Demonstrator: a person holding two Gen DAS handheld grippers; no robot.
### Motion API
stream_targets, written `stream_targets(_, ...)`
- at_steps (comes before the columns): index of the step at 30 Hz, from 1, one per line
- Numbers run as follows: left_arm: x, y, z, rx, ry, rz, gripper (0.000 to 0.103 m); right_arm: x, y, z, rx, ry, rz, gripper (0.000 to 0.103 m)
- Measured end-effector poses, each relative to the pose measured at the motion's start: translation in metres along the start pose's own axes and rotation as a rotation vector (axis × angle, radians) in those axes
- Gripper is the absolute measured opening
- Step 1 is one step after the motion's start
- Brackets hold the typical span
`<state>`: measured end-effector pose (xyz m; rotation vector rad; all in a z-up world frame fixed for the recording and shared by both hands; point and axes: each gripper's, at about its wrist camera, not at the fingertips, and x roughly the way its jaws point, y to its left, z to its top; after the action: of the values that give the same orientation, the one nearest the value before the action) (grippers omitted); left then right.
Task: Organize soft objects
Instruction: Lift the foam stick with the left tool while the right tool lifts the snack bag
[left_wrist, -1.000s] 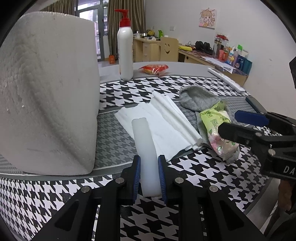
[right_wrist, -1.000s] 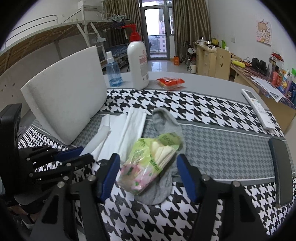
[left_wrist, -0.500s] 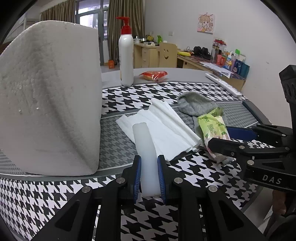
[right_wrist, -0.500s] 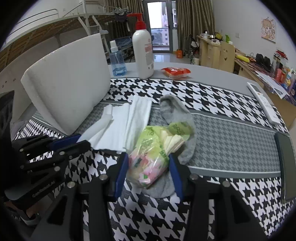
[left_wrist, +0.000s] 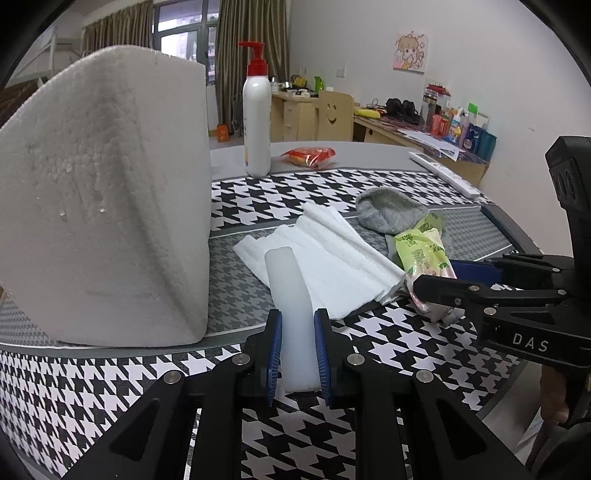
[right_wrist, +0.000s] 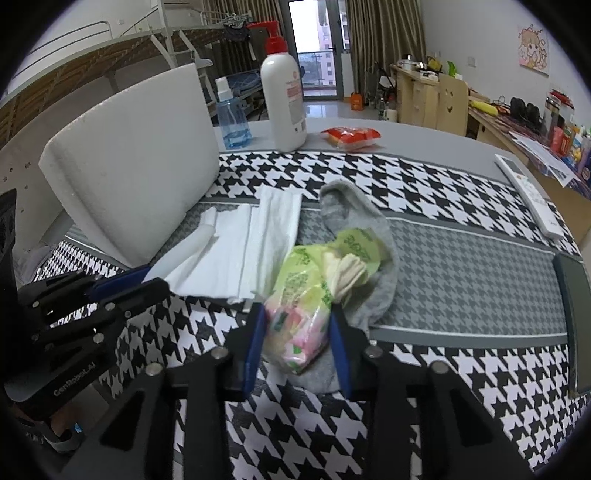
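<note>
The green tissue pack (right_wrist: 301, 314) lies on the grey sock (right_wrist: 365, 236), its long axis toward one o'clock, between our closing right gripper (right_wrist: 297, 334), while our left gripper (left_wrist: 298, 354) pinches the white foam strip (left_wrist: 291, 306).

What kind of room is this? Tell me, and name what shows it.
Probably a lived-in dorm or bedroom, not a lab: a metal bunk bed frame, a cluttered wooden desk along the wall, and a curtained balcony door behind a table with a houndstooth cloth.
</note>
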<state>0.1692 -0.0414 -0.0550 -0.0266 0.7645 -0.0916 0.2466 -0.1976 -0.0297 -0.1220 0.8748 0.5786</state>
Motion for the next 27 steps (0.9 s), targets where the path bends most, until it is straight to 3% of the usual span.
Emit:
stream_targets(22,-0.03,-0.006,0.012,0.044,-0.121,-0.012,0.019,-0.034,-0.007,0.002,0.03,-0.104,0.005,0.036)
stream_targets(27,-0.03,-0.009,0.012,0.054,-0.124,-0.019,0.019,-0.032,-0.002,0.001,0.029,-0.103,0.04,0.036)
